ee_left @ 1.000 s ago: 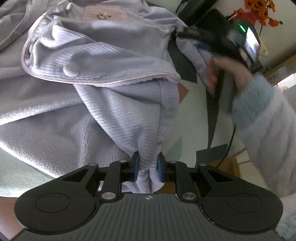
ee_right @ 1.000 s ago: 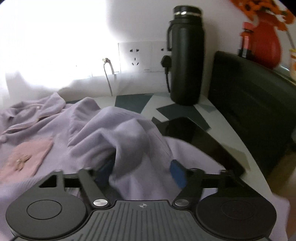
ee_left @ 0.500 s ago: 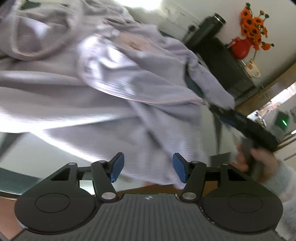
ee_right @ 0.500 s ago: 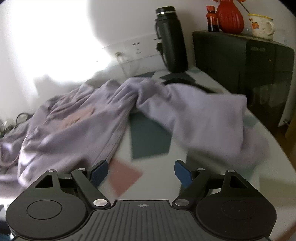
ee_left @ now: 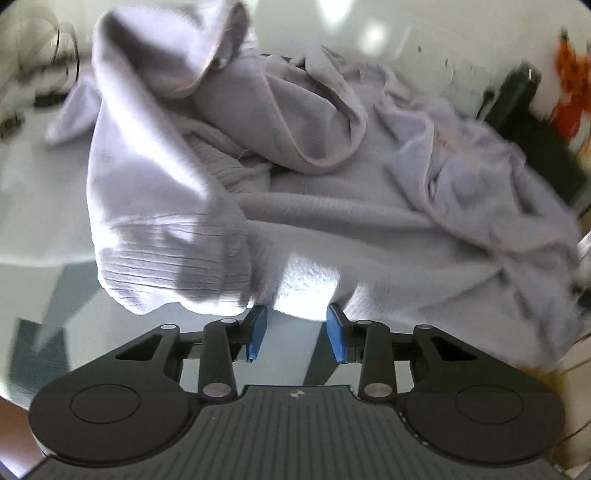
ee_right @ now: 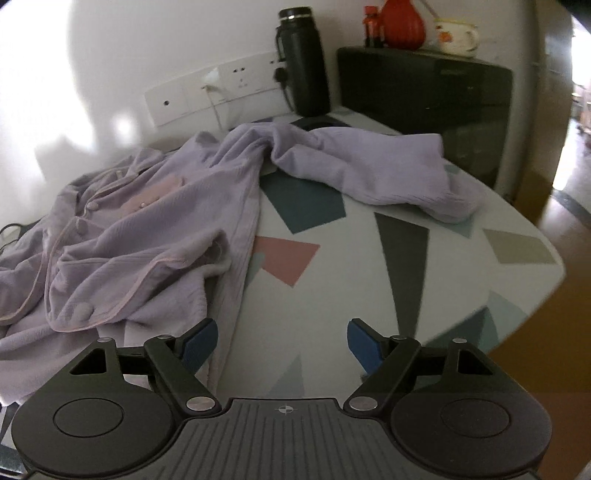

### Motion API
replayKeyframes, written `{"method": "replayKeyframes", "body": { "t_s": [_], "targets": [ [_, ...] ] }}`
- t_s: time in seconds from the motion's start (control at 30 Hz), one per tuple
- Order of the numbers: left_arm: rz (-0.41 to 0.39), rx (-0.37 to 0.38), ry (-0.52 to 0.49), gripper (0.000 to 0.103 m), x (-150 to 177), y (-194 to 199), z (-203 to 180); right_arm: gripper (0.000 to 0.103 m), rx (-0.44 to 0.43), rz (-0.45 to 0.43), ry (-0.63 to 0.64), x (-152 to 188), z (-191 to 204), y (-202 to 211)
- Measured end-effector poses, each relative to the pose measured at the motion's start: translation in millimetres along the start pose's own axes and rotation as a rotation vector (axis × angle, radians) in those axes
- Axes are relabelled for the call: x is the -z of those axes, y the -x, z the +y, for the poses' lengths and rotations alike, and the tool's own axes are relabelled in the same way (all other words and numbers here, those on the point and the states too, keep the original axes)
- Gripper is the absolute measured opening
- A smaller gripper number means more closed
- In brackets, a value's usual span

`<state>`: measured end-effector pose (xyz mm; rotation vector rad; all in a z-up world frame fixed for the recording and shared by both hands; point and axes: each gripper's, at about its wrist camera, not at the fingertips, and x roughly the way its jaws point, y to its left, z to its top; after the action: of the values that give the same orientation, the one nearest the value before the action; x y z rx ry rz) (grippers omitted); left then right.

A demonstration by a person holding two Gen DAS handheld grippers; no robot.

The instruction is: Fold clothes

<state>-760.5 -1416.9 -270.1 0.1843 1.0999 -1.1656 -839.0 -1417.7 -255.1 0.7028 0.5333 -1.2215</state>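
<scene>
A lilac pyjama top [ee_left: 332, 206] lies crumpled on the table, with pink piping, covered buttons and a pink chest pocket [ee_right: 162, 188]. One ribbed sleeve cuff [ee_left: 173, 266] hangs just in front of my left gripper [ee_left: 297, 334], which is open with its blue pads apart and nothing between them. My right gripper [ee_right: 282, 345] is open wide over bare table, at the right edge of the top's body [ee_right: 129, 236]. The other sleeve [ee_right: 369, 166] stretches away to the right across the table.
The table [ee_right: 424, 266] has a pale top with coloured triangles; its rounded right edge drops to the floor. A black flask [ee_right: 303, 59] stands by wall sockets [ee_right: 221, 88] at the back. A black appliance [ee_right: 424, 96] carries a red vase [ee_right: 402, 22] and a mug [ee_right: 456, 35].
My left gripper has opened and let go of the fabric it pinched, then swung left across the garment. My right gripper has pulled back from the sleeve, which now lies on the table.
</scene>
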Motion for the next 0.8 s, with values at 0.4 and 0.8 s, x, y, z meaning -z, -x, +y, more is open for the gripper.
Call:
{"method": "replayKeyframes", "body": {
  "t_s": [0.4,0.8],
  "targets": [
    [-0.108,0.111,0.002,0.003,-37.5,36.0,3.9,0.075,0.103,-0.017,-0.092,22.4,4.0,15.4],
    [-0.053,0.032,-0.23,0.008,-96.4,-46.9,-22.9,0.076,0.1,-0.053,-0.065,14.1,18.7,20.2]
  ]
}}
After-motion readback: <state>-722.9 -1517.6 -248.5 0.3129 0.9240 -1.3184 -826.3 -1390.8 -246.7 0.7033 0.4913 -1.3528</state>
